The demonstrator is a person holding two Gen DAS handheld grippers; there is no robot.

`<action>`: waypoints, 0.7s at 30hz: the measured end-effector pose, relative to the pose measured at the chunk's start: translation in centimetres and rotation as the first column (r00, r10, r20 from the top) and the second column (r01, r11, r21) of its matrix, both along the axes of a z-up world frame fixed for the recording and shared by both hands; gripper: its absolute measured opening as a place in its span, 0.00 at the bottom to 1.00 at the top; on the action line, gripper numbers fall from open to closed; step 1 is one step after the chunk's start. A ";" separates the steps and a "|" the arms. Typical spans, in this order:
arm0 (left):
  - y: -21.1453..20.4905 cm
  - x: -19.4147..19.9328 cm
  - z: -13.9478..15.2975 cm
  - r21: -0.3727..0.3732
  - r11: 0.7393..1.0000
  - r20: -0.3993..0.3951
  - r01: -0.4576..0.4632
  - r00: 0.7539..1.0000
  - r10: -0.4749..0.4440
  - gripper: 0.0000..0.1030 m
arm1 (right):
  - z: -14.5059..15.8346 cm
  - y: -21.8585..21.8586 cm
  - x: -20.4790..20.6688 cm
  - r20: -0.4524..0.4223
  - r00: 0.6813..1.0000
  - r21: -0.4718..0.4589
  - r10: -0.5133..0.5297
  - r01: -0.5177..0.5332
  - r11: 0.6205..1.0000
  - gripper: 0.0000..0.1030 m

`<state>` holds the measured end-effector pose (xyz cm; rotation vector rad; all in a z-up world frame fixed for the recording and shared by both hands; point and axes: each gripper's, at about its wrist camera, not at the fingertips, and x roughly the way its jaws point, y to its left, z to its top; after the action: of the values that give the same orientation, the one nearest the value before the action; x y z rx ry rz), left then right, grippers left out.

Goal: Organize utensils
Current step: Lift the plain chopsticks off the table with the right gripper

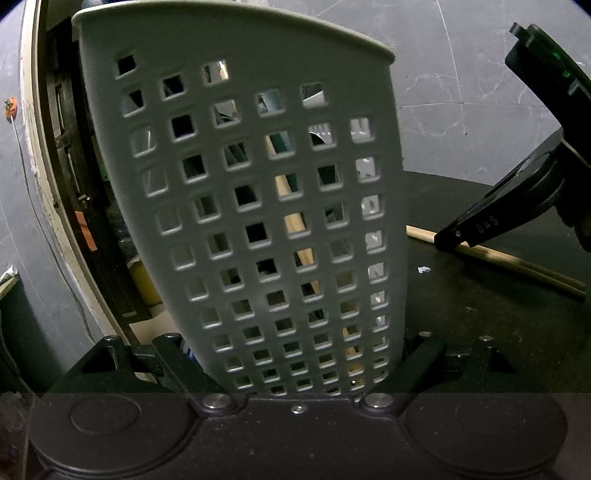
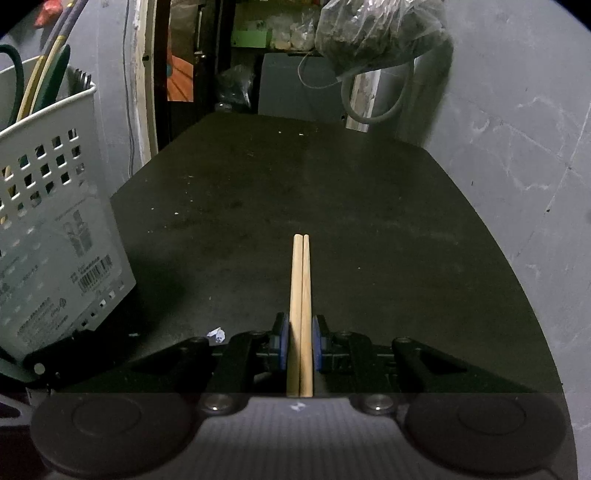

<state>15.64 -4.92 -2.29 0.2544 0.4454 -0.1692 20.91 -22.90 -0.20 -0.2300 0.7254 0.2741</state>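
In the left wrist view, one pale grey perforated utensil basket (image 1: 258, 206) fills the centre of the frame, standing on the dark table (image 1: 480, 332) and leaning slightly. The left gripper (image 1: 291, 365) holds it: one black finger sits against each side of its base, pinching the basket between them. Through the square holes, wooden sticks and dark green handles show inside, too broken up by the grid to count. At the right edge, the right gripper (image 1: 452, 242) reaches in from the upper right, its tip down on a pair of wooden chopsticks (image 1: 517, 264) that lie on the table.

In the right wrist view, the same two chopsticks (image 2: 301, 295) run straight up the middle of the frame, side by side and touching, their far ends over the table (image 2: 369, 206). The right gripper (image 2: 300, 341) is closed on them, one blue pad (image 2: 283, 343) pressed on each side. The basket (image 2: 55, 236) stands at the left edge, with a printed label and barcode on its lower wall and several handles rising from its top. One scrap of white paper (image 2: 218, 333) lies on the table in the lower left. One grey plastic bag (image 2: 376, 33) hangs in the upper right.
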 end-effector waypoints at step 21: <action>-0.2 -0.3 0.1 0.009 1.000 0.005 0.000 1.000 0.000 0.85 | 0.6 -1.3 0.0 -0.049 0.999 0.060 0.018 -0.015 0.998 0.18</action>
<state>15.37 -5.12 -2.17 0.2636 0.4415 -0.1666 20.95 -24.18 0.35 -0.1733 0.7632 0.3172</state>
